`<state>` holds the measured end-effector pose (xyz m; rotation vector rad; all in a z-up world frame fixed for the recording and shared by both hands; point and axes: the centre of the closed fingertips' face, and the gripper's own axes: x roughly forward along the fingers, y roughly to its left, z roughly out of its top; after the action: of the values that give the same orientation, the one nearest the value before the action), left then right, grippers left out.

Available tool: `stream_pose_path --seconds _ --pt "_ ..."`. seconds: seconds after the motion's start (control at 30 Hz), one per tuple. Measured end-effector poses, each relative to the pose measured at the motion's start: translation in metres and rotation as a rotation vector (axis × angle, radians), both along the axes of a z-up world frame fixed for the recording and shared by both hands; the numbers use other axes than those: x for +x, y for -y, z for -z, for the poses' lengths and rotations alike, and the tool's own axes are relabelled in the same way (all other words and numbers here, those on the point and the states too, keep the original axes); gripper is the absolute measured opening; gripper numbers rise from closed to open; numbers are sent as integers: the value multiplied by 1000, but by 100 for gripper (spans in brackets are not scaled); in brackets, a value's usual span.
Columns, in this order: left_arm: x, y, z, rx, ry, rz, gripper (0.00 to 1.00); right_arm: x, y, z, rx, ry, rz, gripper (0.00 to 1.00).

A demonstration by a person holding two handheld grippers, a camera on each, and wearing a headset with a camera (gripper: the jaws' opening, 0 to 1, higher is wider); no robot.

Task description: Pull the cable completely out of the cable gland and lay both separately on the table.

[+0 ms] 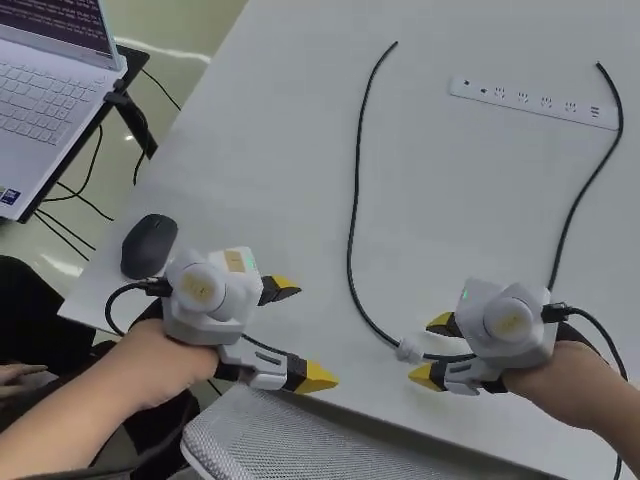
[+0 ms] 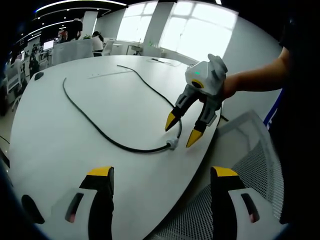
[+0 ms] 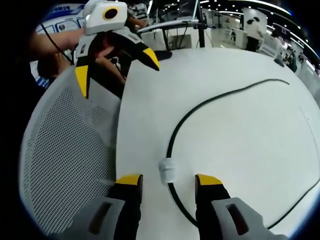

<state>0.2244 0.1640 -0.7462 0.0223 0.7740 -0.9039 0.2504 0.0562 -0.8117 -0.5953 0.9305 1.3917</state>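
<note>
White on its black cable (image 1: 352, 230), the cable gland (image 3: 167, 171) lies near the worktop (image 1: 300, 150) edge between your right gripper's (image 3: 169, 180) spread fingers (image 3: 129, 181): clench squarely on it, then take the cable beside it with the open-fingered left gripper (image 1: 308, 335).

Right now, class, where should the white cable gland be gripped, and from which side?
Grip the cable gland across its short white body, from the near edge of the table, where the right hand-held gripper straddles it with open jaws. The cable leaves both ends, so only its flanks are free.
</note>
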Motion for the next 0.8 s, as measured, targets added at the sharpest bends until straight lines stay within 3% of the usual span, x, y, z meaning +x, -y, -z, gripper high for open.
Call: stream_pose_path --seconds 0.3,0.6,0.8 --pt "-7 1 5 47 5 39 79 1 -2 4 -17 4 -12 24" --pt "-5 0 2 51 17 46 79 -1 -3 9 -37 8 -30 10" --pt "-5 -1 2 49 19 49 79 0 -1 13 -52 18 -35 9"
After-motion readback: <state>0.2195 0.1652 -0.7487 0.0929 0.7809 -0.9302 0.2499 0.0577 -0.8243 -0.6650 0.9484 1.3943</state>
